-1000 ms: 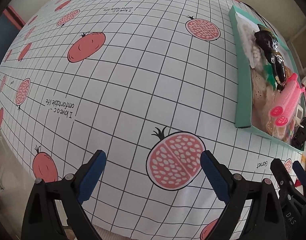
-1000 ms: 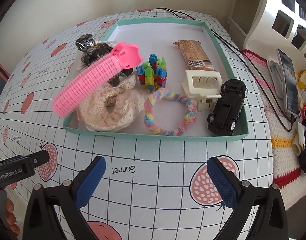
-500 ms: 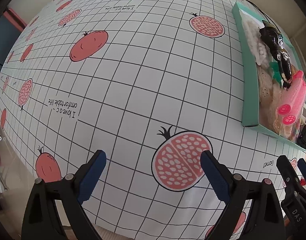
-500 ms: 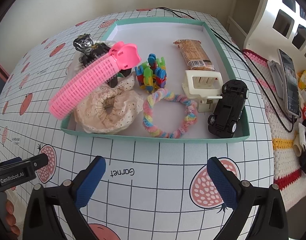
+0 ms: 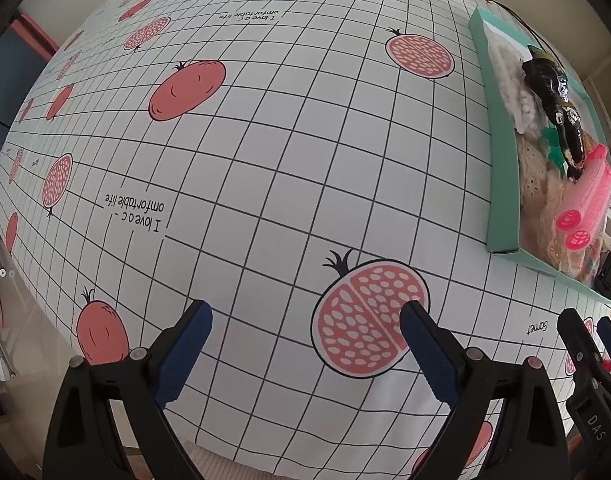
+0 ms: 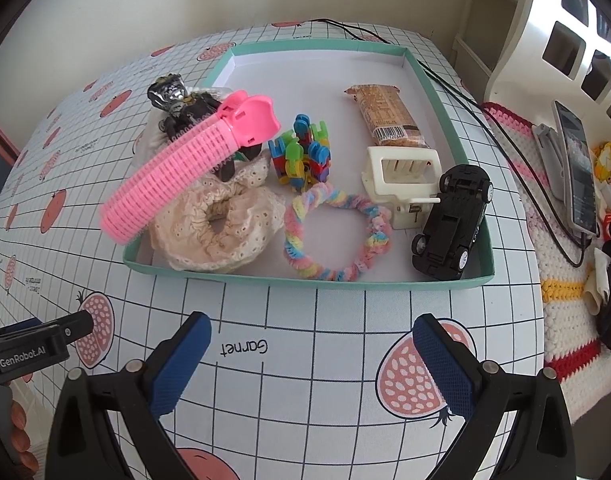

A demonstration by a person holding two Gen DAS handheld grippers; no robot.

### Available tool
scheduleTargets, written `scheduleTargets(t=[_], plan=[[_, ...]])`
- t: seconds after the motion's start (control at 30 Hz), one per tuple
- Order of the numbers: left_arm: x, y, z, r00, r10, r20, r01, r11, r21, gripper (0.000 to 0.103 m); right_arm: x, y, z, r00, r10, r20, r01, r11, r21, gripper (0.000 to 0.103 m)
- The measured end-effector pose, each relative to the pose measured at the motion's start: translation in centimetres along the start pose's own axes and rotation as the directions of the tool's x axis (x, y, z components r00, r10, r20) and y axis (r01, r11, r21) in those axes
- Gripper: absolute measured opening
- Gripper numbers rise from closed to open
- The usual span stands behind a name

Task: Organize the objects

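You are in a home, likely a bedroom or child's room. Ahead of your right tongs [image 6: 311,342] the worktop [image 6: 305,344] wears a pomegranate-print cloth, and a teal tray [image 6: 345,282] holds toys and hair things. To their right lie a crocheted mat [image 6: 557,264], a charging phone [image 6: 577,176] and a white cubby shelf [image 6: 565,36].

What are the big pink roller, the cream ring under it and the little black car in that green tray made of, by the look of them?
Pink roller: seemingly moulded plastic, with ridged rows and a smooth, slightly glossy clip end. Cream ring: looks like a fabric scrunchie, matte, gathered, with eyelet holes. Black car: hard and shiny with crisp edges, probably plastic, though painted metal cannot be ruled out. Green tray: matte with thin folded walls, probably cardboard.
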State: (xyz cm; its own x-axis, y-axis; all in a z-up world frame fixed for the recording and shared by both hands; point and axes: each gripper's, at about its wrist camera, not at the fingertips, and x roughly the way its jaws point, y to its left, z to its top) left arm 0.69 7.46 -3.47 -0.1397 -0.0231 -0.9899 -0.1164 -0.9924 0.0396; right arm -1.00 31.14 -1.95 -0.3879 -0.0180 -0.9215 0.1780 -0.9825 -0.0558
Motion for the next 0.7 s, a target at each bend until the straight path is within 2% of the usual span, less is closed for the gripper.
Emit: scheduleTargets(t=[0.63, 0.7], plan=[[-0.6, -1.5, -0.7, 1.000, 0.000, 0.001, 0.000, 1.000, 0.004, 0.095, -0.1, 0.0, 0.0, 1.000, 0.000, 0.001, 0.000, 1.000, 0.002, 0.102], [-0.8, -0.6, 0.5, 1.000, 0.000, 0.001, 0.000, 1.000, 0.005, 0.095, -0.1, 0.0, 0.0, 1.000, 0.000, 0.002, 0.000, 1.000, 0.002, 0.102]])
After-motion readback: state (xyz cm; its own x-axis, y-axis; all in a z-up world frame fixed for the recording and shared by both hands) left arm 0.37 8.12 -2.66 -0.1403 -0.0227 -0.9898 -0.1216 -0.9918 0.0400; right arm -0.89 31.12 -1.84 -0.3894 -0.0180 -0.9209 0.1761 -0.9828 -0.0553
